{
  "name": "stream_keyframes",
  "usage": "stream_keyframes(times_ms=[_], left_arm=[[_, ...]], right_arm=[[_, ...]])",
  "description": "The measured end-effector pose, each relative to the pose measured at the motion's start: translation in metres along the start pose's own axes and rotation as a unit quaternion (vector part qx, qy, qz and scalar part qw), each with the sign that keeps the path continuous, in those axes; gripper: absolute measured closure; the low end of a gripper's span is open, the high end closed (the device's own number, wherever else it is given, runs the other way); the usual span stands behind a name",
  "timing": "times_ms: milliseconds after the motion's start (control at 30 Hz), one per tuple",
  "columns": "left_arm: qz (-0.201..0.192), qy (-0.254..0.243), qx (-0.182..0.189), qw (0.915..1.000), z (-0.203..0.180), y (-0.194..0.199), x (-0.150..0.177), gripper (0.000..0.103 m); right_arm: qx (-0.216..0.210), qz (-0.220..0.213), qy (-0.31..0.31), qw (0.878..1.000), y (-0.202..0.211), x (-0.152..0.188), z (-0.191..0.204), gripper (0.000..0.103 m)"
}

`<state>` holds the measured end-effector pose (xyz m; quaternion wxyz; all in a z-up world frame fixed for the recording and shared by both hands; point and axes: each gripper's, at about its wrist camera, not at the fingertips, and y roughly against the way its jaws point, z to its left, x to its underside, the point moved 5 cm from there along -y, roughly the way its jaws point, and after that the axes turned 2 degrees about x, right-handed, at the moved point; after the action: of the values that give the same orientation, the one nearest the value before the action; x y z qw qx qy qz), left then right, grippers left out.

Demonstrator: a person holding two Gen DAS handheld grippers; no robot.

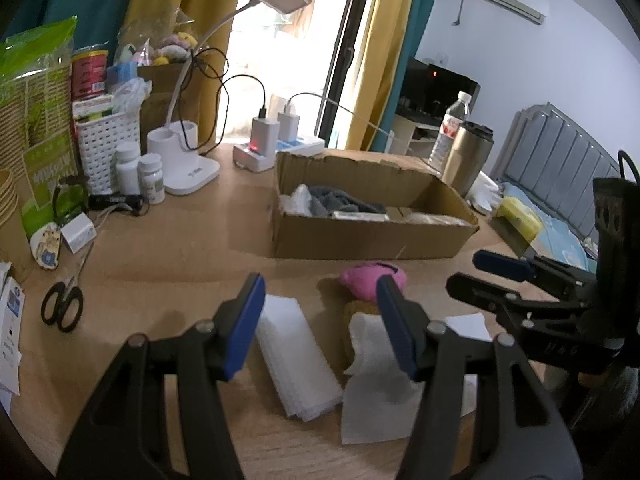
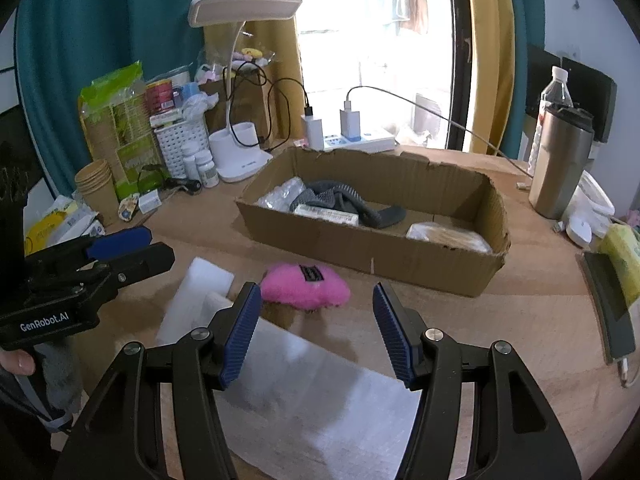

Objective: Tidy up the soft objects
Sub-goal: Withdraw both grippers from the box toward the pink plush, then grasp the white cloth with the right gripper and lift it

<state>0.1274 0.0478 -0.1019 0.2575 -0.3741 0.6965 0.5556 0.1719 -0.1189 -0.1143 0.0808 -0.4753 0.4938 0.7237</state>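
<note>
While hovering with both grippers spread and empty: left gripper [image 1: 320, 322] over folded white pad [image 1: 294, 354], right gripper [image 2: 316, 330] facing pink plush [image 2: 306, 284] lying on tabletop [image 2: 500, 320] near cardboard box [image 2: 372, 248]. Likely best pinching mid-body, lifting clear over box wall.

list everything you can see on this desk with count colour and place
cardboard box: 1, brown, desk centre
grey cloth: 1, inside box
pink plush: 1, before box
white sheets: several, near edge
desk lamp: 1, white, behind box
pill bottles: 2 or 3, white, by lamp
scissors: 1, black, left
steel tumbler: 1, right
water bottle: 1, clear, behind tumbler
paper cups: stack, brown, left
left gripper: open
right gripper: open
</note>
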Motion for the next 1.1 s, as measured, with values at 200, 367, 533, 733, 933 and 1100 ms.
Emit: stream_keyframes(times_ms=[200,367,533,733,933,1100], left_arm=[[0.008,0.005,0.0,1.0,0.004,-0.001,0.008,0.043],[0.019,0.01,-0.002,0.9998,0.007,-0.005,0.017,0.043],[0.026,0.012,-0.003,0.9996,0.009,-0.007,0.024,0.043],[0.039,0.014,-0.005,0.9991,0.012,-0.011,0.032,0.043],[0.044,0.011,-0.007,0.9989,0.01,-0.014,0.034,0.043],[0.049,0.006,-0.008,0.9987,0.006,-0.017,0.034,0.043]], right_arm=[[-0.001,0.015,-0.001,1.0,-0.004,0.014,0.002,0.042],[-0.004,0.047,-0.006,0.999,-0.015,0.031,0.002,0.037],[-0.008,0.069,-0.007,0.998,-0.025,0.045,0.005,0.03],[-0.009,0.092,-0.001,0.996,-0.034,0.057,0.006,0.028],[0.003,0.095,0.023,0.995,-0.037,0.063,0.009,0.029],[0.015,0.086,0.041,0.995,-0.036,0.066,0.007,0.046]])
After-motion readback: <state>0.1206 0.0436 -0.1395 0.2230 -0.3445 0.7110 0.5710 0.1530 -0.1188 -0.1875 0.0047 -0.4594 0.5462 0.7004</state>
